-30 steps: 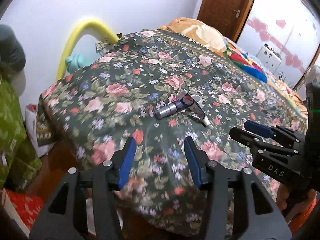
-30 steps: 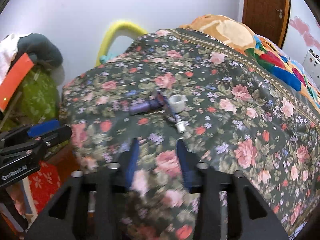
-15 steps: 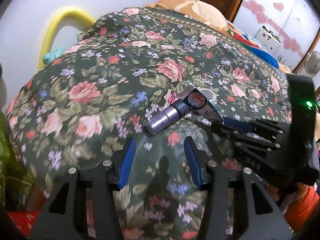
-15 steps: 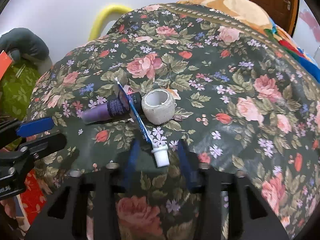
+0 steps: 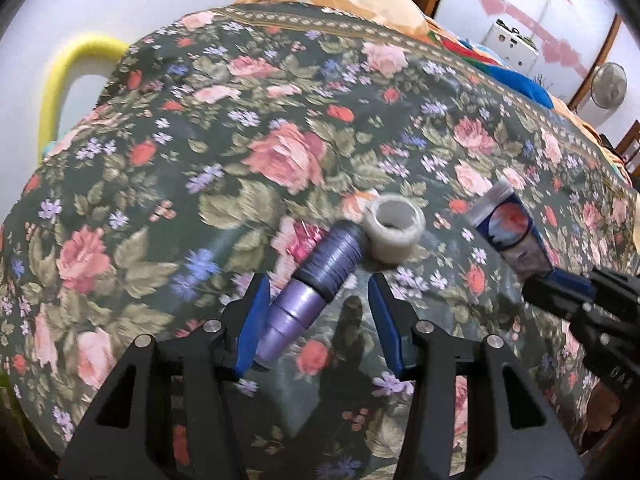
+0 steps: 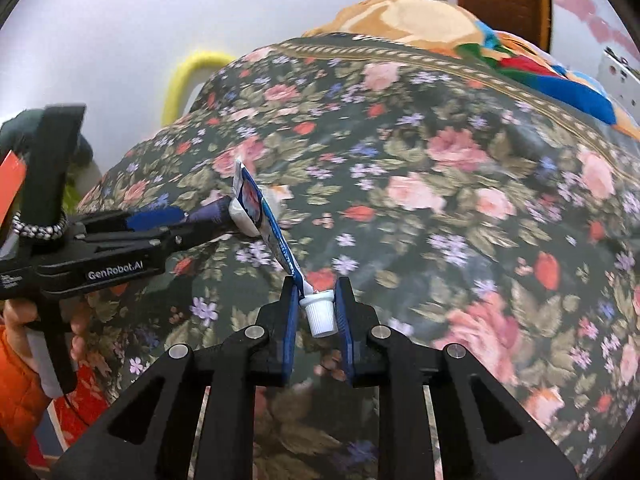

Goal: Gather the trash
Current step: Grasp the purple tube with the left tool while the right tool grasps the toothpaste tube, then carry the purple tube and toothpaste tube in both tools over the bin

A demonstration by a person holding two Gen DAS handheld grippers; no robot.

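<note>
Pinching toothpaste tube (image 6: 266, 216) at cap, right gripper (image 6: 316, 312); left gripper (image 5: 316, 312) parted around purple bottle (image 5: 308, 292).

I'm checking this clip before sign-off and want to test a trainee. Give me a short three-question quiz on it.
1. True or false: the right gripper has its jaws shut on the toothpaste tube at the cap end.
2. What lies between the left gripper's open jaws? A) purple bottle B) tape roll C) nothing
3. Fill in: everything rests on a ___-patterned blanket.

Key: 1 true; 2 A; 3 floral
</note>
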